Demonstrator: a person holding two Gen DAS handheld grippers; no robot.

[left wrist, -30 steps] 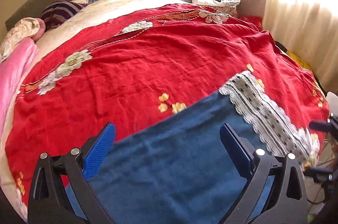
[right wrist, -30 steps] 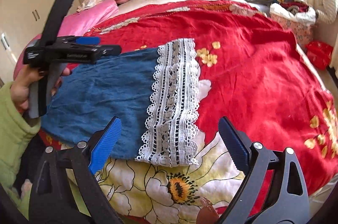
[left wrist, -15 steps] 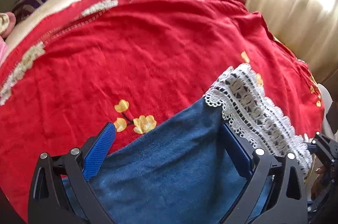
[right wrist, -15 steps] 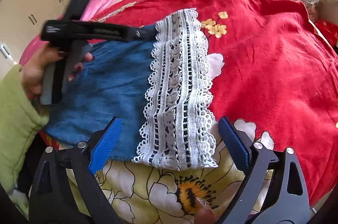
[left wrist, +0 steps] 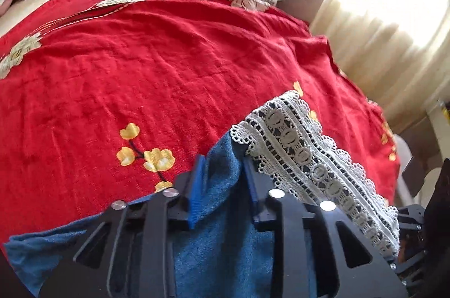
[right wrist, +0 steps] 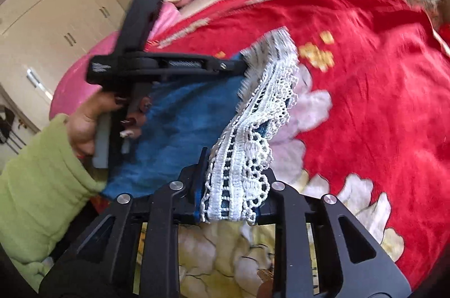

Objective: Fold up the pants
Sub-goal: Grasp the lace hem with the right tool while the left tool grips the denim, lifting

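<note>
Two grippers, left gripper (left wrist: pixel 223 171) and right gripper (right wrist: pixel 233 174), closing on one pants (right wrist: pixel 182 123).

My left tongs (left wrist: pixel 225 171) and right tongs (right wrist: pixel 233 174) are both closing with cloth bunched between their jaws, angled downward.

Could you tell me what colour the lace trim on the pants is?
White lace trim over blue denim; clearest in the left wrist view.

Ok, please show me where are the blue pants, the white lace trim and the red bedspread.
blue pants (left wrist: pixel 225 250), left wrist view, on the denim between the gripper arms.
white lace trim (right wrist: pixel 239 177), right wrist view, on the bunched lace.
red bedspread (left wrist: pixel 157 67), left wrist view, on bare red cloth.
</note>
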